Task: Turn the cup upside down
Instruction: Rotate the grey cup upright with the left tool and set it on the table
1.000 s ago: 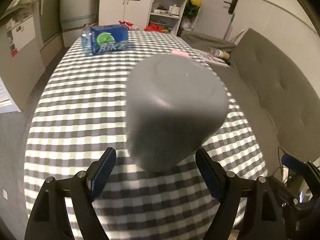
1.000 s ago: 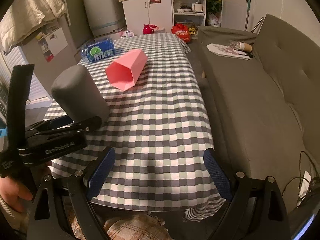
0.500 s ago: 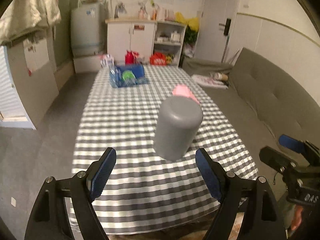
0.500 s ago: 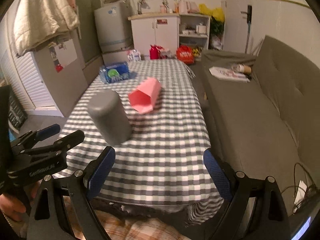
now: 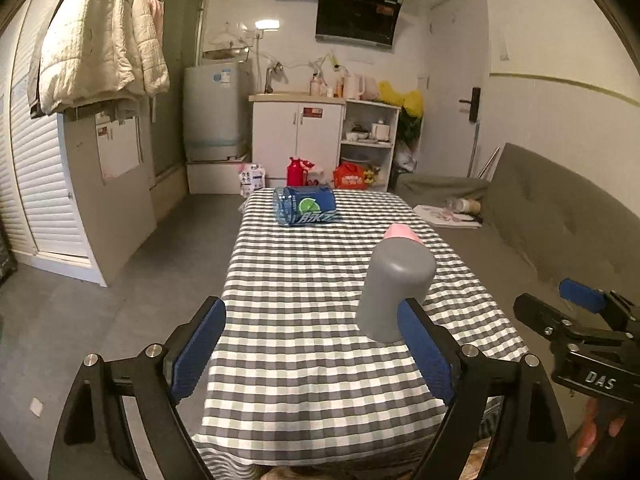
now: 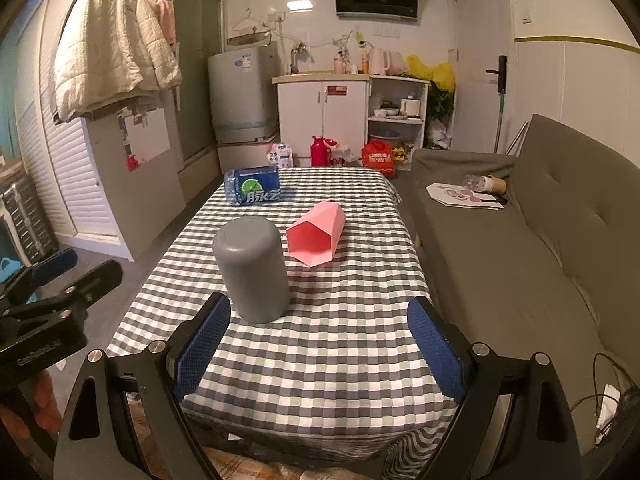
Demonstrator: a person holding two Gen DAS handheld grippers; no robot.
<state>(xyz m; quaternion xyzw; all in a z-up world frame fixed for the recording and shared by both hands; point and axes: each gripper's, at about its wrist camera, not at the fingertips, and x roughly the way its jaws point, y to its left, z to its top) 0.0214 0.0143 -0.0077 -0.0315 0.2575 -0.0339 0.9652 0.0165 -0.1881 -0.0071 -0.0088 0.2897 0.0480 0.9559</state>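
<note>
A grey cup [image 5: 394,288] stands upside down, closed base up, on the checked tablecloth [image 5: 304,292]; it also shows in the right wrist view [image 6: 253,274]. A pink cup [image 6: 316,236] lies on its side just behind it, mouth toward me; only its tip [image 5: 402,233] shows in the left wrist view. My left gripper [image 5: 312,350] is open and empty, back from the table's near edge, the grey cup ahead to its right. My right gripper [image 6: 320,350] is open and empty, the grey cup ahead to its left.
A blue pack of water bottles [image 6: 253,190] lies at the table's far end. A grey sofa [image 6: 560,248] runs along the right side with papers and a cup on it. Cabinets and a washing machine [image 5: 216,112] stand at the back.
Both grippers have pulled back and away from the table. One second ago the grey cup was close between my left fingers; now it stands alone, upside down, farther off.
</note>
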